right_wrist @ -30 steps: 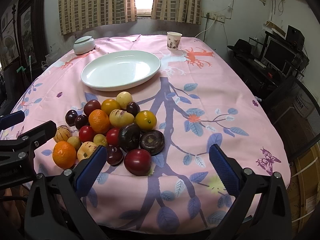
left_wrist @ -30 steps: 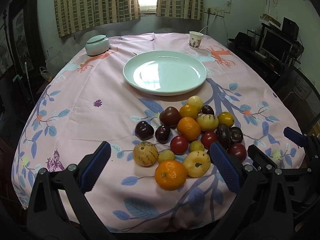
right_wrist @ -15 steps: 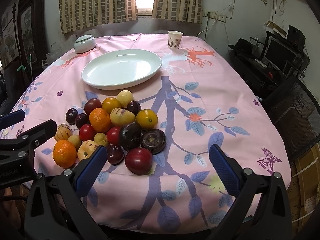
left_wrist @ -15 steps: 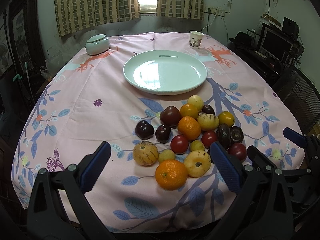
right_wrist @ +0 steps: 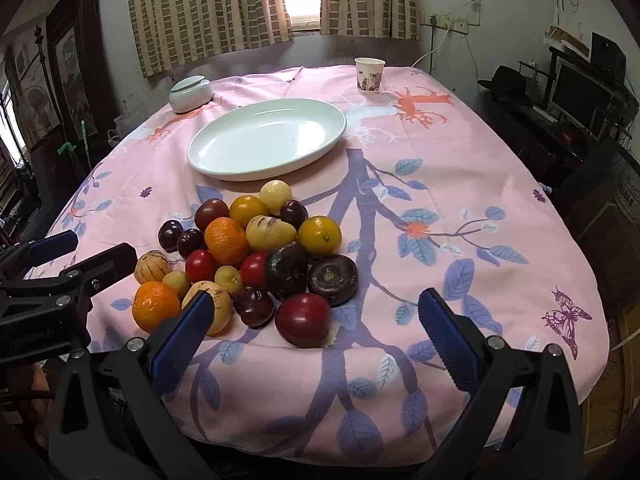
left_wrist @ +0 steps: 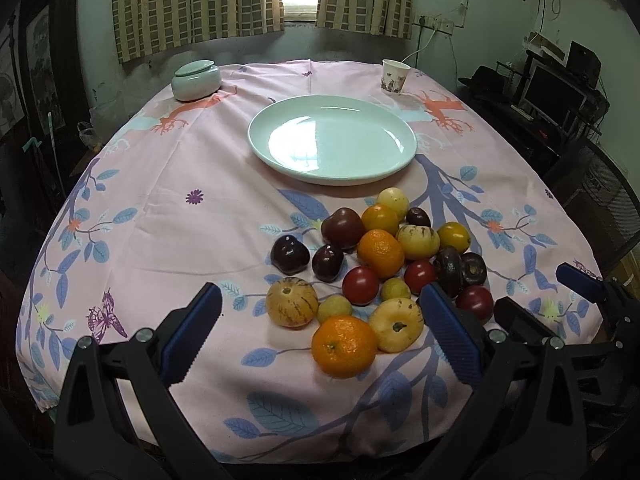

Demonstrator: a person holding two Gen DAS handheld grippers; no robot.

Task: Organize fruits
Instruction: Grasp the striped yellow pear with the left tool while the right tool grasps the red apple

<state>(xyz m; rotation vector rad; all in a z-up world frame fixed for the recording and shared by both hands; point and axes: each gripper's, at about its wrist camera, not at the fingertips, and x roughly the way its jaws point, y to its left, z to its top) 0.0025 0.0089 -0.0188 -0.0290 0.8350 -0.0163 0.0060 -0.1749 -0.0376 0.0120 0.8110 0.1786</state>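
Observation:
A heap of several fruits lies on the pink tablecloth near its front edge: oranges (left_wrist: 344,346), striped yellow melons (left_wrist: 292,301), red tomatoes (left_wrist: 360,285) and dark plums (left_wrist: 289,255). The heap also shows in the right wrist view (right_wrist: 256,256). An empty pale green plate (left_wrist: 332,144) (right_wrist: 267,138) stands behind it. My left gripper (left_wrist: 320,334) is open and empty, just in front of the nearest orange. My right gripper (right_wrist: 312,334) is open and empty, in front of a red plum (right_wrist: 303,319).
A lidded pale green bowl (left_wrist: 196,80) stands at the far left and a paper cup (left_wrist: 394,76) at the far right. The table's front edge lies right under both grippers. A desk with a monitor (left_wrist: 560,92) stands to the right.
Both grippers have edged slightly forward toward the fruit heap. Both stay open. No fruit has moved.

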